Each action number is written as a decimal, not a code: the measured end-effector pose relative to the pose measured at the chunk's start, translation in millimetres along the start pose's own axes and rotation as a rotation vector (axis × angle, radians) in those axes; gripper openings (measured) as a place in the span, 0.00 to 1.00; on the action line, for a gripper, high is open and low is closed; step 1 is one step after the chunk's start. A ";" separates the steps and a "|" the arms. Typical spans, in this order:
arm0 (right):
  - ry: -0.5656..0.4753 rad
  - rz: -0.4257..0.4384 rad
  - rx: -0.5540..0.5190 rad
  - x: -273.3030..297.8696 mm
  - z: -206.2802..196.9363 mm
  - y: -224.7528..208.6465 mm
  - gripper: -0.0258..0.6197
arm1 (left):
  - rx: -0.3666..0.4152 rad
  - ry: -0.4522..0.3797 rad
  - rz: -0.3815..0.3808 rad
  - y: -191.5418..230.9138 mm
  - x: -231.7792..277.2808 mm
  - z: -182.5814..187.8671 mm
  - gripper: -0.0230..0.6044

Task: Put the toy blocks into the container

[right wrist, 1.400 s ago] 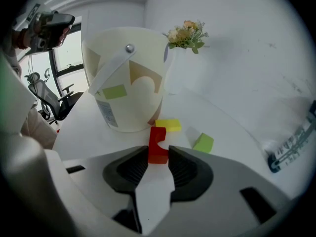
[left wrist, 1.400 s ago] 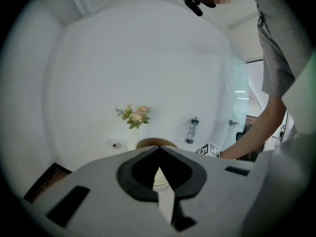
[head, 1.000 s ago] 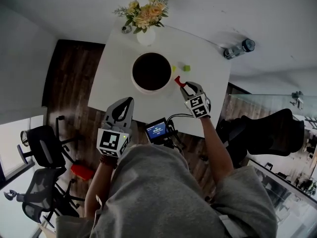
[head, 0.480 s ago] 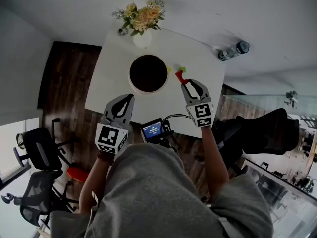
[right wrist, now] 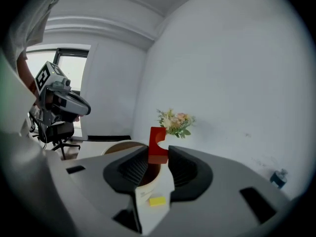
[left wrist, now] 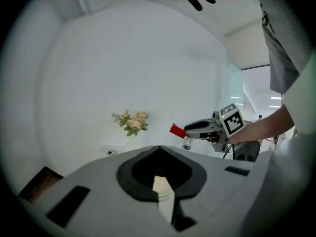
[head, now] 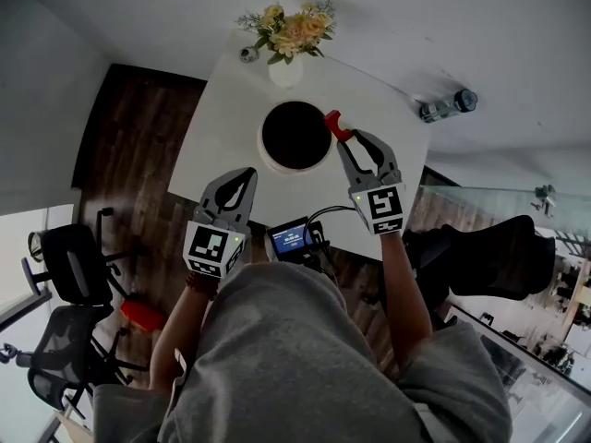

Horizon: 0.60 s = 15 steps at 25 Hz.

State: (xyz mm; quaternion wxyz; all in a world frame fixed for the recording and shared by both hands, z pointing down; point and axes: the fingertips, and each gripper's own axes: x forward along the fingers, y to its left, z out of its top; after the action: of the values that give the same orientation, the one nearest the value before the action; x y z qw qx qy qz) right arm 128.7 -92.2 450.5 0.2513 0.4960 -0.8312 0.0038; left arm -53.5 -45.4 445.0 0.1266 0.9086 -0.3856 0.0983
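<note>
The right gripper was clamped on a red block over the bowl's rim. Next, I'd say, centre it over the opening and let go. The left gripper hung closed, empty.

Table below me: container at centre, flower vase behind it at the far edge. My right gripper has the toy block over the container's right rim; my left gripper is over the near edge. Bottle is beyond the right corner.
</note>
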 end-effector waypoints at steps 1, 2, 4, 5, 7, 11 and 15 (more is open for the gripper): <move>0.003 0.012 -0.006 4.0 0.9 4.9 0.24 | -0.002 -0.003 0.006 2.5 -1.9 0.4 0.05; 0.007 0.023 -0.011 7.7 1.2 9.9 0.24 | -0.005 -0.005 0.012 4.9 -4.0 0.5 0.05; 0.017 0.045 -0.018 14.9 0.2 19.7 0.24 | -0.011 -0.007 0.025 9.8 -8.7 0.2 0.05; 0.023 0.055 -0.019 18.6 -0.8 24.0 0.24 | -0.014 -0.007 0.032 12.5 -10.9 -0.1 0.05; 0.035 0.068 -0.020 25.7 -3.5 30.0 0.24 | -0.019 -0.009 0.043 17.8 -14.3 -0.6 0.05; 0.069 0.083 -0.024 37.4 -11.8 37.9 0.24 | -0.031 -0.009 0.063 26.4 -21.4 -3.0 0.05; 0.099 0.093 -0.016 45.6 -19.4 42.9 0.24 | -0.036 -0.005 0.075 32.2 -26.3 -4.9 0.05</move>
State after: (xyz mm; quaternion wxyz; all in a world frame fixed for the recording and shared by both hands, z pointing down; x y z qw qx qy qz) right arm 83.8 -103.0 497.1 0.2954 0.4542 -0.8399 0.0333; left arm -95.2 -47.7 447.3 0.1380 0.8915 -0.4212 0.0936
